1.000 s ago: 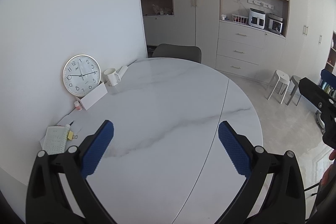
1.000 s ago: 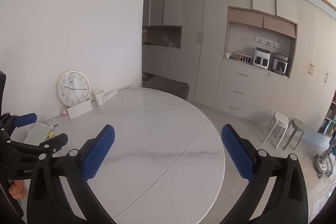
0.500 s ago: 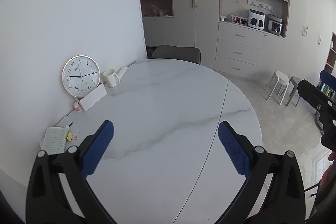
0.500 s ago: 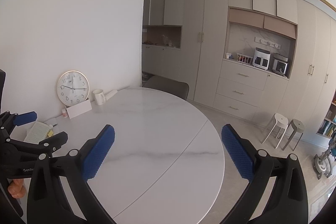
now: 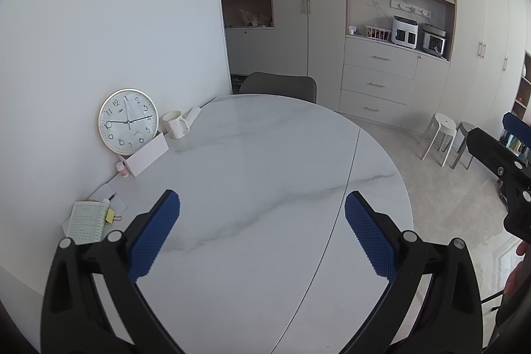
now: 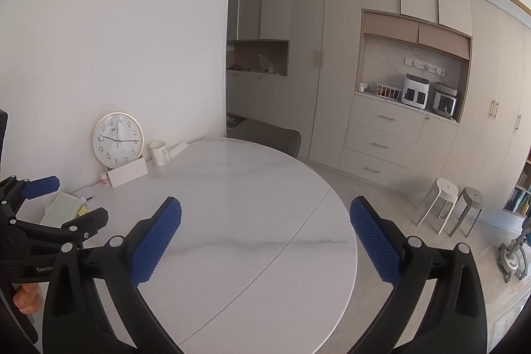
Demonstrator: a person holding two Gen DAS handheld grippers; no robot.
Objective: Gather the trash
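Pale cabinets line the far wall behind a round white marble table point(image 5: 265, 171) that fills the centre of both views. At the middle left of each frame, against the white wall, a round clock point(image 5: 127, 121) leans behind a small white box point(image 5: 147, 154), with a white mug point(image 5: 175, 124) just to its right. Lower left in the left wrist view lie a notebook point(image 5: 87, 222), a yellow binder clip point(image 5: 111, 216), a pen point(image 5: 111, 197) and loose paper point(image 5: 108, 191); a small pink bottle point(image 5: 123, 169) stands beside the box. These small items at the wall are the only loose things on the table, and I cannot tell which count as trash.

Along the bottom of its own frame, the left gripper point(image 5: 262, 234) spreads its blue pads wide over bare marble, holding nothing. The right gripper point(image 6: 265, 238) is likewise wide and empty. Two stools point(image 6: 451, 208) stand on the floor at the right.
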